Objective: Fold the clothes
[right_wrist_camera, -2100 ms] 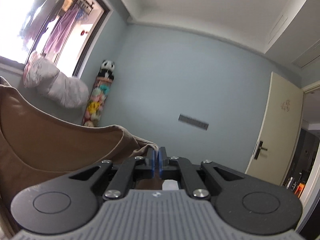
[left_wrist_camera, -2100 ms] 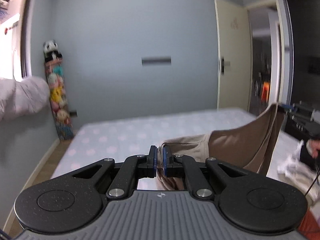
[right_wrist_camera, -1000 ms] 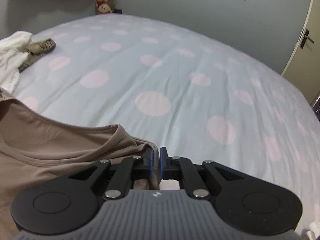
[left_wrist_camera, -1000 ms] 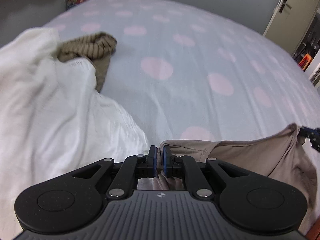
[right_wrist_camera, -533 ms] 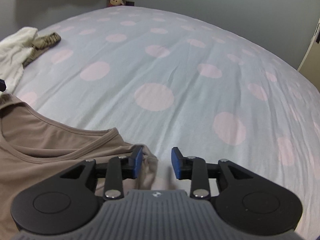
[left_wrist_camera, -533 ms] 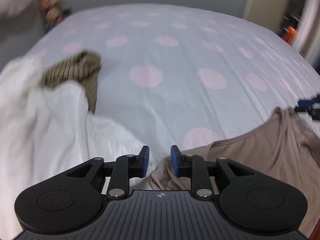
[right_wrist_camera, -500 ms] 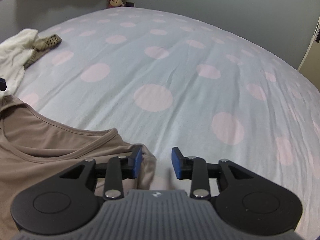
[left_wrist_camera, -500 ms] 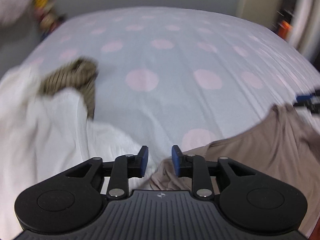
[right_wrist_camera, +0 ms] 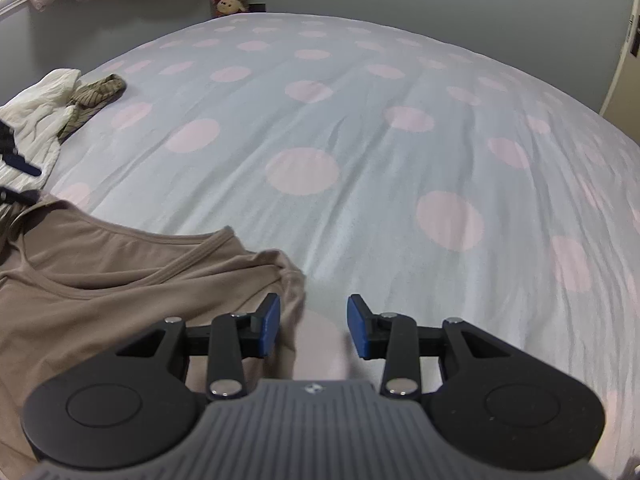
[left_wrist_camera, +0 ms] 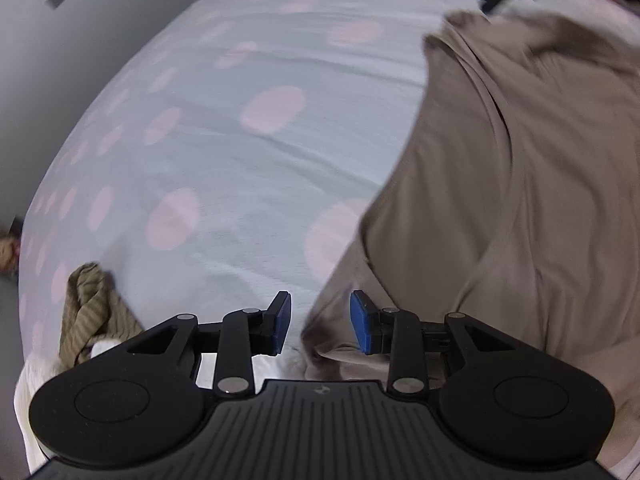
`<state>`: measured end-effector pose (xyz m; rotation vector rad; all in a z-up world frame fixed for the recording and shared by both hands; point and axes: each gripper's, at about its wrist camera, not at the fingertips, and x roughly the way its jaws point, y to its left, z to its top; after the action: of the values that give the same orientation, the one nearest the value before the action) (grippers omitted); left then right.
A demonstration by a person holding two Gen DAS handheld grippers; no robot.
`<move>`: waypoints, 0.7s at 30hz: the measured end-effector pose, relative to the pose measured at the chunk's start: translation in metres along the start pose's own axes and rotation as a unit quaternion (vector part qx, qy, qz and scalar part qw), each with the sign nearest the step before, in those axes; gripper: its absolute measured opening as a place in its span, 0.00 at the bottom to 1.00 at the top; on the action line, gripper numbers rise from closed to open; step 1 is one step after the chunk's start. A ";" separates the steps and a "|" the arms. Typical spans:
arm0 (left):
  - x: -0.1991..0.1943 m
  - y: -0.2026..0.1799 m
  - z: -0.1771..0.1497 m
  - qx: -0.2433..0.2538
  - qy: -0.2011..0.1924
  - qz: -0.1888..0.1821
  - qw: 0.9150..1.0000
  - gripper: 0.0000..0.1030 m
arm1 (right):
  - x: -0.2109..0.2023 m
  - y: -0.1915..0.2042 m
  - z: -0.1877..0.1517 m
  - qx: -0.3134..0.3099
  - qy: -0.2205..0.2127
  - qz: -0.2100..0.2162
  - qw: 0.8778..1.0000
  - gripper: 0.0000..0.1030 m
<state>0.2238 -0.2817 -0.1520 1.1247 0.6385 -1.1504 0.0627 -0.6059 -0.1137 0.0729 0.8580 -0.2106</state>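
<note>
Both claws stand open, their jaws having just been opening. Left claw (left_wrist_camera: pixel 319 322) hovers over the near corner of the tan shirt (left_wrist_camera: pixel 520 208), whose cloth lies between and to the right of its unpressed pads. Right claw (right_wrist_camera: pixel 313 326) has the shirt's shoulder (right_wrist_camera: pixel 280 268) just at its left pad, bare bed (right_wrist_camera: pixel 360 128) between the pads. Far left lie a white garment (right_wrist_camera: pixel 36 120) and a striped garment (right_wrist_camera: pixel 96 92).
</note>
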 end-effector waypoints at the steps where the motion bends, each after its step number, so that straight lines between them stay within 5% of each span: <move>1: 0.003 -0.001 -0.002 0.002 0.003 -0.004 1.000 0.30 | 0.001 -0.003 0.001 0.007 0.000 0.003 1.000 0.39; 9: 0.013 -0.001 -0.005 -0.061 -0.003 -0.031 0.998 0.02 | 0.020 -0.007 0.005 0.039 0.017 0.048 0.998 0.36; 12: 0.008 0.011 -0.007 -0.118 -0.012 -0.033 0.992 0.00 | 0.028 -0.006 0.001 0.053 0.037 0.058 0.996 0.02; 14: 0.003 0.019 -0.008 -0.154 -0.022 -0.026 0.987 0.00 | 0.023 -0.007 0.002 0.053 0.030 0.045 0.997 0.02; 17: -0.003 0.042 -0.009 -0.234 -0.042 -0.015 0.971 0.00 | 0.014 -0.010 0.005 0.033 0.031 0.014 0.999 0.01; 21: 0.005 0.072 -0.010 -0.341 -0.050 -0.007 0.939 0.00 | 0.013 -0.011 0.006 -0.007 0.041 -0.032 0.999 0.01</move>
<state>0.2937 -0.2745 -0.1338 0.4654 0.8771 -0.8799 0.0729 -0.6192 -0.1191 0.0410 0.9443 -0.2619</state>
